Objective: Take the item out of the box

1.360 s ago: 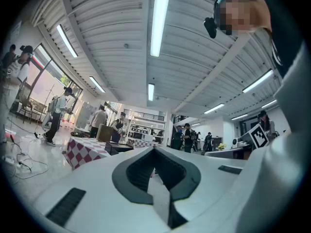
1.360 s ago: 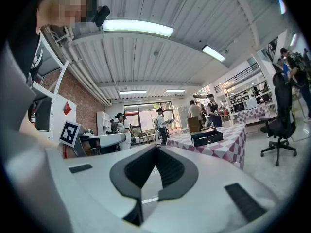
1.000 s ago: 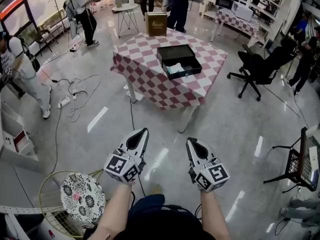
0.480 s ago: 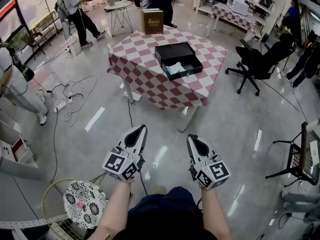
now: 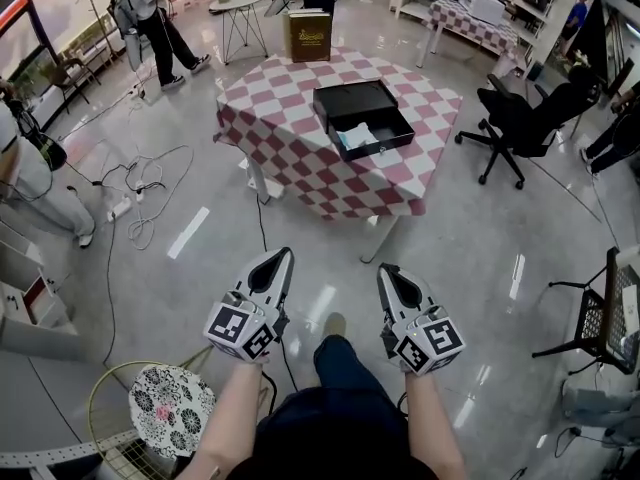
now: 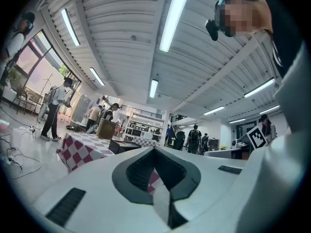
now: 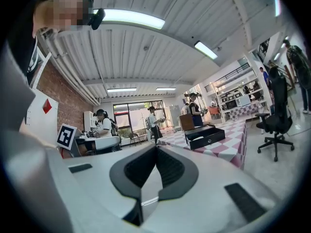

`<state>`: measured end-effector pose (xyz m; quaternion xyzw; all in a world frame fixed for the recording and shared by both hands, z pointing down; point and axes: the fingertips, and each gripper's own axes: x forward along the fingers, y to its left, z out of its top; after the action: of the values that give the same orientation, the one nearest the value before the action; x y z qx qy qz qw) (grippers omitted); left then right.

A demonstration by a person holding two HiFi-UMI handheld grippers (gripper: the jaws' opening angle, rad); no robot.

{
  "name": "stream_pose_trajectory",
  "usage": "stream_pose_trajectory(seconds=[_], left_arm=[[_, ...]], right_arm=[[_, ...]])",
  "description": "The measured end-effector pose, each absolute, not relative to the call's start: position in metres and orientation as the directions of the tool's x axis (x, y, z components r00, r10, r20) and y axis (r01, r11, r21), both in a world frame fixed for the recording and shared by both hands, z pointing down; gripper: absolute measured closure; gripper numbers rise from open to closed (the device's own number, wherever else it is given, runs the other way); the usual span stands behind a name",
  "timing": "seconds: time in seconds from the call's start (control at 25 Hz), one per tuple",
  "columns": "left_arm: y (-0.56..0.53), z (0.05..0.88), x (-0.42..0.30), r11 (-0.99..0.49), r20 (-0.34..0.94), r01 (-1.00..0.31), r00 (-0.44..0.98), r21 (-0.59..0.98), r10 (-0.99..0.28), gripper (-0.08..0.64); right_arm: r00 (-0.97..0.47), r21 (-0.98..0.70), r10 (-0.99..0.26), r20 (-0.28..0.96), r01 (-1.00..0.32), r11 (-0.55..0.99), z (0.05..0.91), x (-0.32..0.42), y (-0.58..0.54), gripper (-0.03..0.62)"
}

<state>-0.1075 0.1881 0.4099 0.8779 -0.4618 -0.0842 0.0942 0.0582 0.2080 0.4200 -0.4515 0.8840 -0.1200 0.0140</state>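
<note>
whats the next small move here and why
Probably a step forward toward the red-and-white checkered table. The open black rectangular box with the pale item inside sits on it, well beyond the left gripper and right gripper. Both are shut and empty, held over bare floor, so nothing is within reach yet.

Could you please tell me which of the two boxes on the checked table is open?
The flat black box is open, with a pale item inside; the brown box behind it stands upright and closed.
</note>
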Motion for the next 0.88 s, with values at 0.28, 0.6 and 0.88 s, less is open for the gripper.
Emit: stream_pose_trajectory(seconds=[0.28, 0.6, 0.88], left_arm=[[0.144, 0.407, -0.126, -0.530, -0.059, -0.811, 0.533, 0.248, -0.844, 0.558], [0.088, 0.400, -0.131, -0.528, -0.066, -0.814, 0.529, 0.242, -0.846, 0.558], [0.047, 0.402, -0.127, -0.532, -0.063, -0.810, 0.534, 0.246, -0.843, 0.558]], right_arm=[[-0.620, -0.224, -0.781, 0.077, -0.774, 0.593, 0.413, 0.041, 0.159, 0.588], [-0.646, -0.218, -0.760, 0.070, -0.754, 0.620, 0.408, 0.030, 0.100, 0.588], [-0.658, -0.229, -0.748, 0.082, -0.743, 0.629, 0.414, 0.028, 0.056, 0.588]])
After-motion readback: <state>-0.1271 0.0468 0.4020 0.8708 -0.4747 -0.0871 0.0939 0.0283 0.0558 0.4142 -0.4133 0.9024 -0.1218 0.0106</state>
